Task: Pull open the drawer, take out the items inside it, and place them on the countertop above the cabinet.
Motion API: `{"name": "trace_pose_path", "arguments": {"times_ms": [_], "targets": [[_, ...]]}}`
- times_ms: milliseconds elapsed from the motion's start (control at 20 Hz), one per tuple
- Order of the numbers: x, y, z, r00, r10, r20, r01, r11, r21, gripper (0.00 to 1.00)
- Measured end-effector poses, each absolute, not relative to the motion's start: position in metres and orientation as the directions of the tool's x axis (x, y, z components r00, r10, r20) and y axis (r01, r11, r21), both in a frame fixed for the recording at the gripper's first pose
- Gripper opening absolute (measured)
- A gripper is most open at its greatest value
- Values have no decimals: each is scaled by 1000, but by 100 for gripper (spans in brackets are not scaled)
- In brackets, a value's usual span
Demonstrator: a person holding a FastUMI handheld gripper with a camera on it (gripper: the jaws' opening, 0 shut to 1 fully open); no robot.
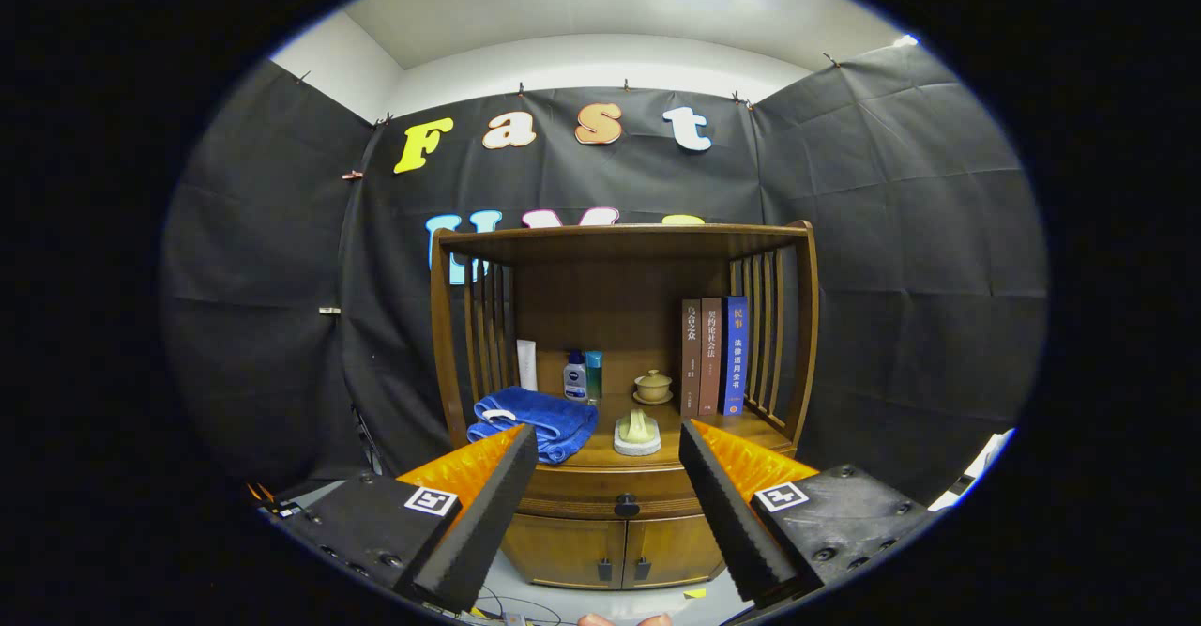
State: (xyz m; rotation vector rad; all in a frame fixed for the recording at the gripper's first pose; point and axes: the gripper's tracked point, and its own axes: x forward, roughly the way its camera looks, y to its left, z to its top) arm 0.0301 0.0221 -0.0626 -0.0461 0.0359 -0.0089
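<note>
A wooden cabinet [619, 344] stands ahead of me against the black cloth wall. Its drawer [600, 493] sits shut under the countertop, with a dark round knob [627, 506] at its middle. The countertop [727, 434] carries a folded blue towel [537, 419], a pale soap dish [637, 434], small bottles [576, 375], a lidded cup [653, 387] and three upright books [713, 356]. My gripper [608, 446] is open and holds nothing; the drawer front lies well beyond and between its fingers.
Two small cupboard doors [615, 551] with dark handles sit below the drawer. Slatted side rails [765, 335] and a top shelf [619, 236] enclose the countertop. Cables lie on the pale floor [525, 603] near the cabinet's foot. Fingertips of a person's hand [624, 619] show below.
</note>
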Motion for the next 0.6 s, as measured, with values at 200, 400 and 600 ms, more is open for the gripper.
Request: {"name": "trace_pose_path", "arguments": {"times_ms": [200,400,600], "targets": [[30,26,-58,1000,-4,-31,3,999,-44,99],[28,25,-55,1000,-5,-14,5,999,-43,99],[27,25,-53,1000,-4,-16,3,999,-36,99]]}}
